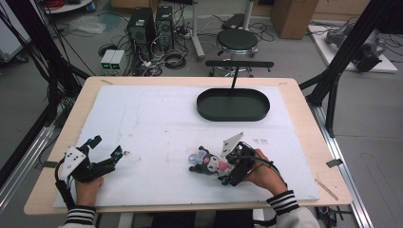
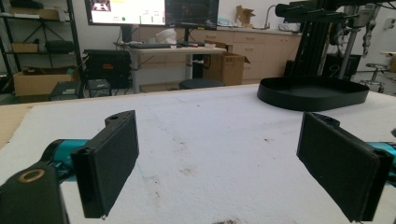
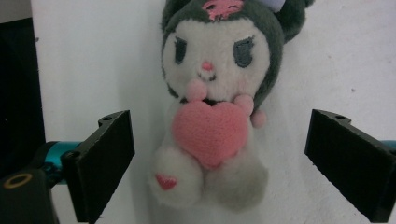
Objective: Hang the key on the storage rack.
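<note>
- A big mat (image 1: 157, 128) lies on top of the table (image 1: 304, 102) and covers most of it.
- A tray (image 1: 233, 105) sits on the mat at the far side, a bit to the right.
- A stuffed toy (image 1: 209, 163) lies on the mat near the person, well apart from the tray.
- The right gripper (image 1: 227, 167) is just beside the toy, on its right, with a jaw on each side of it.
- The left gripper (image 1: 107, 151) is on the mat at the near left, well apart from the toy.
- A stool (image 1: 236, 41) stands on the floor behind the table.
</note>
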Available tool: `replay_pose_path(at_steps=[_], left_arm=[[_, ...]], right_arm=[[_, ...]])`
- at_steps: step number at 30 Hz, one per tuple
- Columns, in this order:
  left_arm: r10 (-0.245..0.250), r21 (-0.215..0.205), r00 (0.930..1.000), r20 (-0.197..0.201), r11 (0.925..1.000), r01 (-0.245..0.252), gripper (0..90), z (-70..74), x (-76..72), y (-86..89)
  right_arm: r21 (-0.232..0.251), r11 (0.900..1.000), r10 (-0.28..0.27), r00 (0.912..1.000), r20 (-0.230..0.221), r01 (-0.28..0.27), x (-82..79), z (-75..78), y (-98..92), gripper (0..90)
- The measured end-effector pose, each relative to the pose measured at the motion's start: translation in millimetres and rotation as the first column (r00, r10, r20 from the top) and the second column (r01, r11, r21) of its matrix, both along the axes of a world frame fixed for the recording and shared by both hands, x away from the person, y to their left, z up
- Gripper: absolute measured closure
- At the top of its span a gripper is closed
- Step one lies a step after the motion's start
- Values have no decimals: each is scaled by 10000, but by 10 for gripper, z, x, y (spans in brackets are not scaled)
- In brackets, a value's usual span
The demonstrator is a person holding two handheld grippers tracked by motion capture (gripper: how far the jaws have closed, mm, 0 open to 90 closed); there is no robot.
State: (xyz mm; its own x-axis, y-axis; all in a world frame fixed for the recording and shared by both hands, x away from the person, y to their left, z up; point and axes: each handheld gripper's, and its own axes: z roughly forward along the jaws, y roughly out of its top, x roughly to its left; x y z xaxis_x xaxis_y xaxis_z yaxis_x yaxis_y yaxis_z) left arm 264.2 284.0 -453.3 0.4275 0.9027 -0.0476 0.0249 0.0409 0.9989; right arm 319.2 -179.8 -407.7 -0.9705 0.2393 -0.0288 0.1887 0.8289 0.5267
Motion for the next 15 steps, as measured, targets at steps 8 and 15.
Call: replay_pose_path(at_steps=[8, 15], left_arm=[[-5, 15, 10000, 11, 10000, 5, 133, 0, -1, -1], [-11, 49, 10000, 12, 10000, 11, 133, 0, -2, 0]], right_arm=[[-516, 9983, 262, 9988, -417, -284, 28, -33, 50, 267], [-653, 9973, 302, 9984, -488, -333, 37, -31, 45, 518]])
